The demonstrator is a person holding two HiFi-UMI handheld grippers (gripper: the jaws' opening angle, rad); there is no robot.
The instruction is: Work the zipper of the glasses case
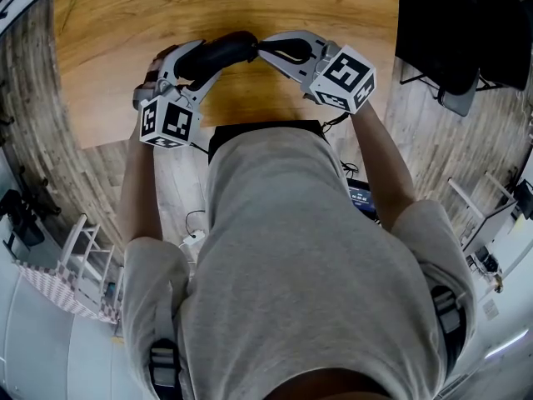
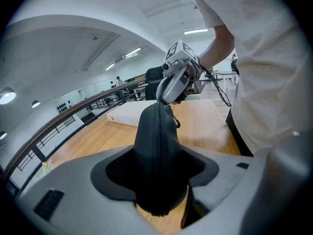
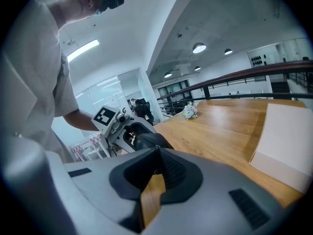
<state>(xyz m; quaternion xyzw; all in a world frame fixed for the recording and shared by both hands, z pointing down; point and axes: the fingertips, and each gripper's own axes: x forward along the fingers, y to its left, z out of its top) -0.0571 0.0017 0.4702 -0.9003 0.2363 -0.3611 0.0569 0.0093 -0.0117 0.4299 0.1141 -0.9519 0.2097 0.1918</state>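
**A:** Left claw (image 2: pixel 159 170) is clamped wide across the black, rounded fabric glasses case (image 2: pixel 156 141), holding it above the wooden bench (image 3: pixel 220 126). And the right claw (image 2: pixel 165 100)?

**B:** Pinched together at the case's far tip, on what looks like the zipper pull (image 3: pixel 157 148). Grip looks set. Next, drag along the seam while the left braces.

**A:** Anything inside?

**B:** It's zipped along this side, so the contents are hidden.
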